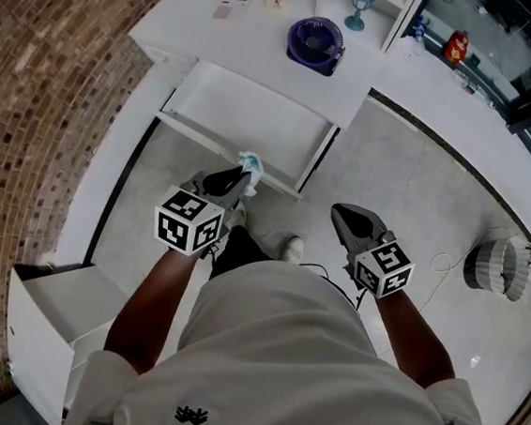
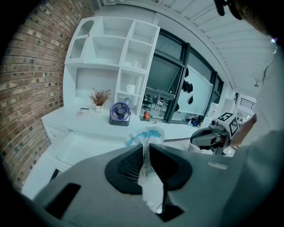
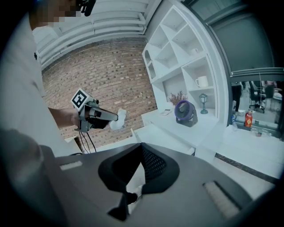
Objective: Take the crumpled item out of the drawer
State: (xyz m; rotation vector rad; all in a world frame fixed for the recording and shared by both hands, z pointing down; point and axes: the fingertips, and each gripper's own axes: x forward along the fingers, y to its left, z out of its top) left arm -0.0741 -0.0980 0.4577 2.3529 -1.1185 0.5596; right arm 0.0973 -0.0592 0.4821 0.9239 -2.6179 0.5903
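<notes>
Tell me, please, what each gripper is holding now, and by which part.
The left gripper is shut on the crumpled item, pinching its narrow middle; the blue-and-white bunched end pokes out beyond the jaw tips. The right gripper holds nothing.

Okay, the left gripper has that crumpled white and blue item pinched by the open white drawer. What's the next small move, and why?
Probably draw the left gripper back toward the body, away from the open white drawer. Its jaws are clamped on the crumpled white and blue item, which in the head view sits right at the drawer's front edge, so it looks only barely out.
</notes>
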